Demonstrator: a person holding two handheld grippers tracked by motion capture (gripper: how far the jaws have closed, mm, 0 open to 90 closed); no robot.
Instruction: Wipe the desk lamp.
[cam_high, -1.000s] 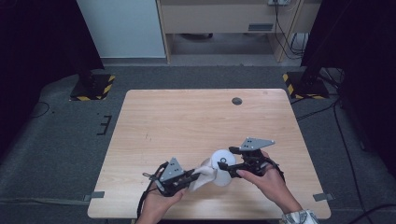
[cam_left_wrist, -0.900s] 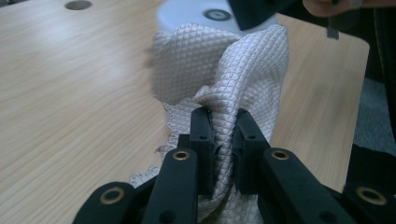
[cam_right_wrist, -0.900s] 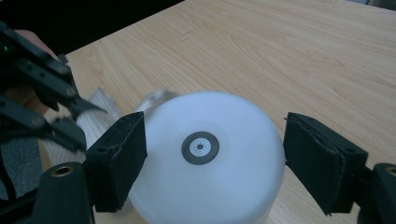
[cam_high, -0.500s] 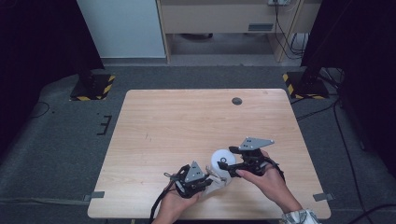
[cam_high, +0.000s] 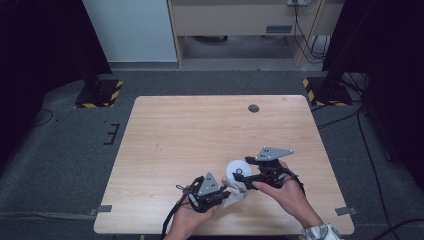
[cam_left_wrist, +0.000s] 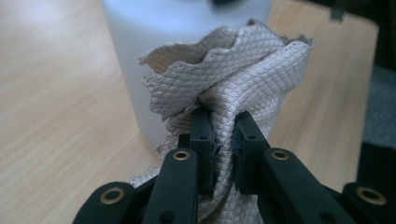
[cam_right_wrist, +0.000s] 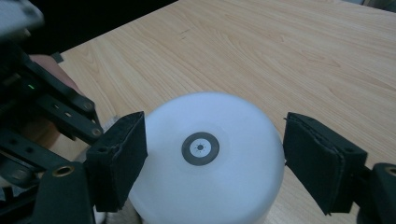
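White container (cam_right_wrist: 205, 168) bears only a grey ring mark (cam_right_wrist: 200, 148), unlettered.

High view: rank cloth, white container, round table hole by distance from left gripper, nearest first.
1. cloth: pinched in the left gripper, near table edge.
2. white container: just beyond the cloth, between the right gripper's pads.
3. round table hole: far side of the table, right of centre.

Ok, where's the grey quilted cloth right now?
The grey quilted cloth is pinched in the left tongs, bunched against the side of the white plastic cylinder near the table's front edge in the high view.
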